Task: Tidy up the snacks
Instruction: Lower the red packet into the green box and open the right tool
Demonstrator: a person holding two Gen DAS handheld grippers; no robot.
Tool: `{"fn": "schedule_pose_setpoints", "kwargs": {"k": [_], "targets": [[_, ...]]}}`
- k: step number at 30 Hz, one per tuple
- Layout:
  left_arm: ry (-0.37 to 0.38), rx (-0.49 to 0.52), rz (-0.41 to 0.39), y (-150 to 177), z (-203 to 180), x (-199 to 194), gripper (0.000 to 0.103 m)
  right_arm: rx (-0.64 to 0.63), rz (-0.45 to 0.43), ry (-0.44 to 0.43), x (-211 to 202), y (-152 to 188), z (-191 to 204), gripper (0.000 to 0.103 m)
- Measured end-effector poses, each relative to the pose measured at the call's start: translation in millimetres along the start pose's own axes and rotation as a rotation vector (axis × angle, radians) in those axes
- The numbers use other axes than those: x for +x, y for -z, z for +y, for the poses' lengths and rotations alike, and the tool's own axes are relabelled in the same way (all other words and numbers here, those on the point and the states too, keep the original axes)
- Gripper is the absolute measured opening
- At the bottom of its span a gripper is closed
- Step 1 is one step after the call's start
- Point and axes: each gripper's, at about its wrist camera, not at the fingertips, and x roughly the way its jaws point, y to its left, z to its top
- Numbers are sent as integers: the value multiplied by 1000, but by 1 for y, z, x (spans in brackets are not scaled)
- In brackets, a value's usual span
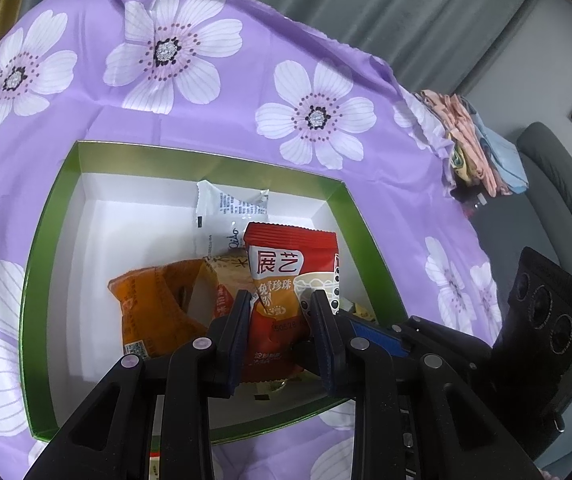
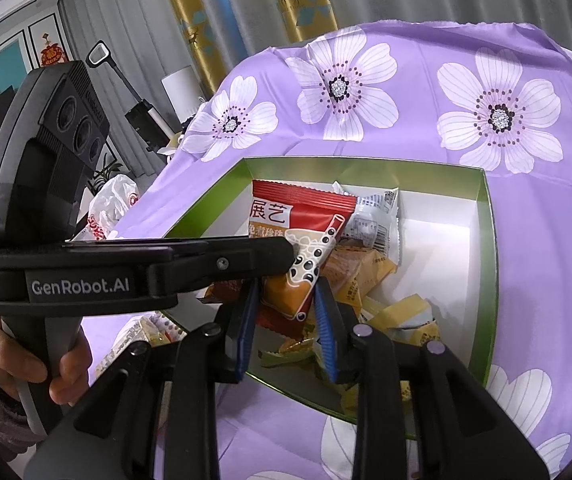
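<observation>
A red snack packet (image 1: 286, 264) (image 2: 302, 212) with a bubble-tea picture stands tilted over a green-rimmed white box (image 1: 214, 160) (image 2: 486, 208). My left gripper (image 1: 282, 300) is shut on the packet's middle. In the right wrist view it reaches in from the left, its tip (image 2: 286, 252) on the packet. My right gripper (image 2: 288, 286) has the packet's lower orange corner between its blue pads (image 2: 326, 340), which touch it on both sides. In the box lie an orange packet (image 1: 154, 308), a white packet (image 1: 226, 208) (image 2: 374, 216) and several small yellow packets (image 2: 406, 316).
The box sits on a purple flowered cloth (image 1: 86, 112) over a table. A few loose snacks (image 2: 154, 330) lie on the cloth by the box's near left corner. A person's hand (image 2: 6, 360) grips the left handle. Folded clothes (image 1: 478, 148) sit at the table's right edge.
</observation>
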Motion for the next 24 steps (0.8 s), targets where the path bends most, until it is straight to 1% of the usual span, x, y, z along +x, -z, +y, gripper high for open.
{"fn": "schedule_pose_setpoints", "kwargs": {"k": [24], "targets": [[-7, -5, 10, 1, 3, 2, 30, -8, 13, 21, 1, 1, -2, 32]]}}
